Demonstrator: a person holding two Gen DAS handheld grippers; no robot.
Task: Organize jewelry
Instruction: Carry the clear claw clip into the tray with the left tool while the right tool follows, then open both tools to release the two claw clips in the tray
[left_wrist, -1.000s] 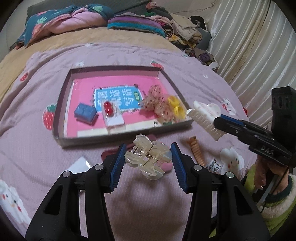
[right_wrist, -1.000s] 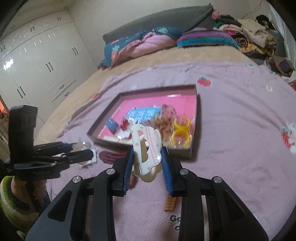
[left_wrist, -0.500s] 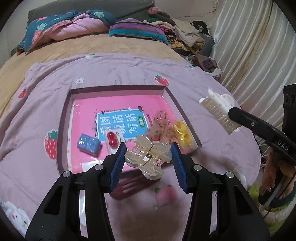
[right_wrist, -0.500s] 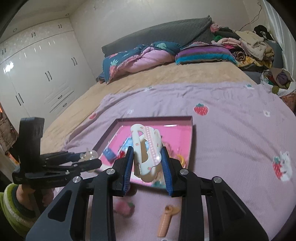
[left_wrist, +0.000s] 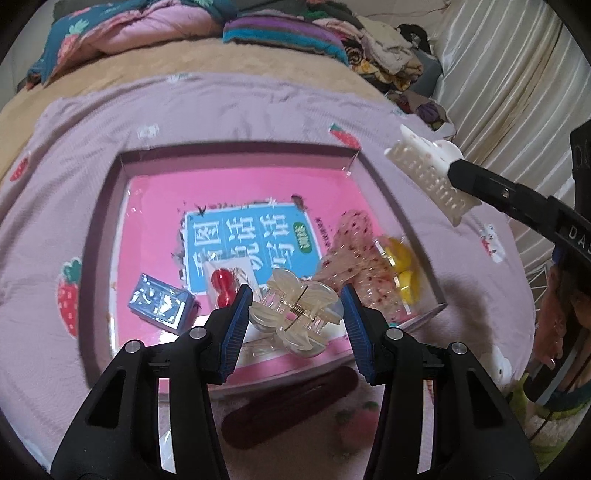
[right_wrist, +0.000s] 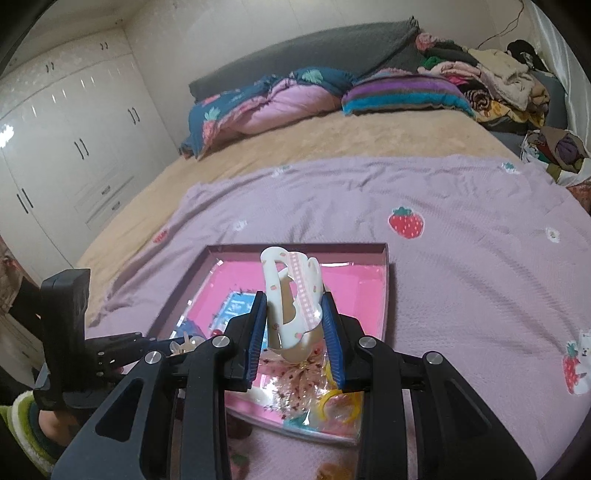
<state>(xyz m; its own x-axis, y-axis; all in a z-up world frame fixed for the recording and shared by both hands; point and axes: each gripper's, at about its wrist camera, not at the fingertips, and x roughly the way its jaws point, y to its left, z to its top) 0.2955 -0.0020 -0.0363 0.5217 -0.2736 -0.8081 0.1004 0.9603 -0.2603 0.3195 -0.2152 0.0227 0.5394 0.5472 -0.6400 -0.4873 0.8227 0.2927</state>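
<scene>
**A:** Both grippers are loaded. Left gripper has its jaws part-closed on the translucent flower-shaped claw clip, pads pressing its two sides; right gripper is clamped narrower on the white claw clip, which stands upright between the pads. Each clip hangs above the near part of the pink-lined tray.

**B:** So how would you set them down well?

**A:** I'd lower each until it's just above bare pink lining, then let go gently so it doesn't bounce. The near-right corner is crowded already: a speckled bow and something yellow beside it. The far half of the tray looks free, so the white clip could go there. The clear clip should avoid the red-bead earring card and the small blue box.

**B:** Anything you can't read?

**A:** Plenty. Just this side of the tray, a dark maroon oblong and a pinkish strawberry-like thing are blurred, and I can't name them. The gripper fingers hide the tray's near edge. From the right wrist view, the left gripper's clip is nearly hidden. Farther off, only the strawberry-print blanket.
</scene>
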